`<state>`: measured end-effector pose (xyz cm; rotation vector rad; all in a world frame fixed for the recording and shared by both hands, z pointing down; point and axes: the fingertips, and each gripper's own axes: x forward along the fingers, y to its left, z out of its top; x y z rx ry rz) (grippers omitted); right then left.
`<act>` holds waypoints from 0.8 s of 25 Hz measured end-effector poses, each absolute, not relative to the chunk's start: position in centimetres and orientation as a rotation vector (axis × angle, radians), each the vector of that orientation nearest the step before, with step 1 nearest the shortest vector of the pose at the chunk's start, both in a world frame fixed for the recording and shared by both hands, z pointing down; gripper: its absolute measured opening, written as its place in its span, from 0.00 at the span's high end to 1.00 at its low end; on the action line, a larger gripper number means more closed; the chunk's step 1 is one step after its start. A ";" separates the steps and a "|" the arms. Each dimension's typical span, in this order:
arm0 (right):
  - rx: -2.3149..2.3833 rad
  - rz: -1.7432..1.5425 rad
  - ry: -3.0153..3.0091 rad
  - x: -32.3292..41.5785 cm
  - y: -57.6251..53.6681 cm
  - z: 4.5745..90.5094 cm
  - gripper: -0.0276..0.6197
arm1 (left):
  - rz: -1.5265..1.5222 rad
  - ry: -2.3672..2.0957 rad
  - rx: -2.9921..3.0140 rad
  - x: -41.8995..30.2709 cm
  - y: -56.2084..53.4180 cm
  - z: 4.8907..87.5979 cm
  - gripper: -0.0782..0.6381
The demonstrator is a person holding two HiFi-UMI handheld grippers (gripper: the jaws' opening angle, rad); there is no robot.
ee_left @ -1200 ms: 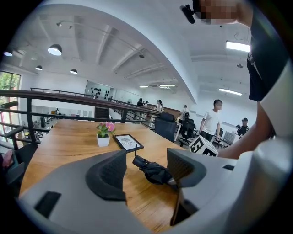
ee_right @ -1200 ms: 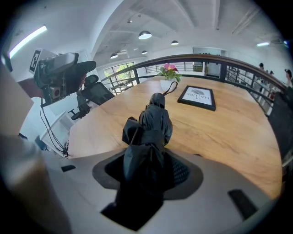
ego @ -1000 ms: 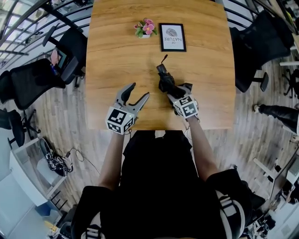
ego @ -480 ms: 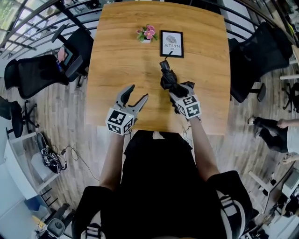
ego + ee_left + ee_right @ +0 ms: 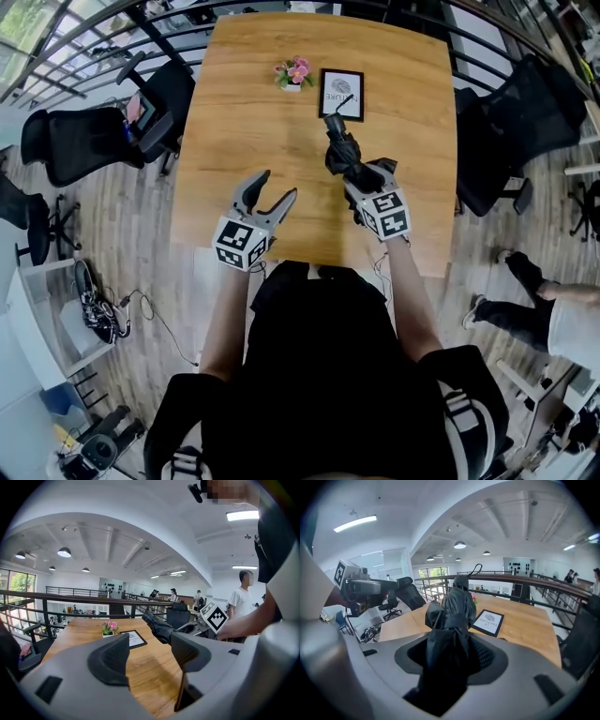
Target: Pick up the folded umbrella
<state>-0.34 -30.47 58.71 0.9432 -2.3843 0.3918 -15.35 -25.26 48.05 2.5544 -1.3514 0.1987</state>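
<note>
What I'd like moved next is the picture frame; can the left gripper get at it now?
Probably yes. The left gripper has open, empty jaws, only bare table lies before the picture frame, and the umbrella in the right gripper sits aside.

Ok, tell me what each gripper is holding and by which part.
The right gripper is shut on the folded umbrella, clamping its bunched fabric at the near end; the corded end points away. The left gripper holds nothing, jaws apart.
</note>
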 end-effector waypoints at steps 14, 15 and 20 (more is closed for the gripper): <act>0.918 0.274 -2.501 -0.1 -30.1 54.1 0.61 | 0.188 -1.451 2.554 -13.8 -23.4 46.2 0.49; 0.916 0.268 -2.504 -0.1 -30.0 54.0 0.61 | 0.189 -1.456 2.554 -13.7 -23.3 46.1 0.49; 0.908 0.245 -2.519 0.7 -29.4 53.7 0.61 | 0.189 -1.481 2.555 -12.9 -22.5 45.8 0.49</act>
